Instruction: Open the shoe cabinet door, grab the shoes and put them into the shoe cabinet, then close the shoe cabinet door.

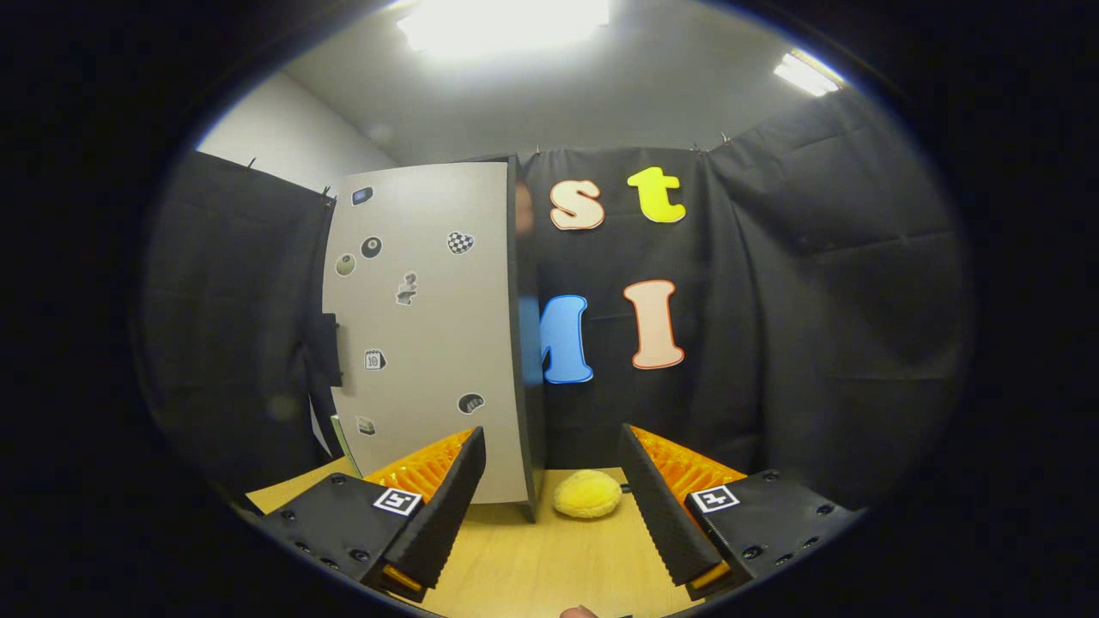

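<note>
The shoe cabinet (429, 326) stands on the wooden table, ahead of my left finger. Its grey door faces me, dotted with small stickers, and a dark handle (328, 348) sits on the door's left edge. I cannot tell if the door is fully shut. A fluffy yellow shoe (587, 494) lies on the table just right of the cabinet's dark side edge, beyond the fingers and in line with the gap between them. My gripper (554, 476) is open, its black ribbed fingers (451, 498) wide apart with nothing between them.
The wooden table (532, 566) runs under the fingers up to the black cloth wall behind. A white and green object (336, 438) leans at the cabinet's lower left corner. A fingertip (579, 612) of the person shows below the fingers.
</note>
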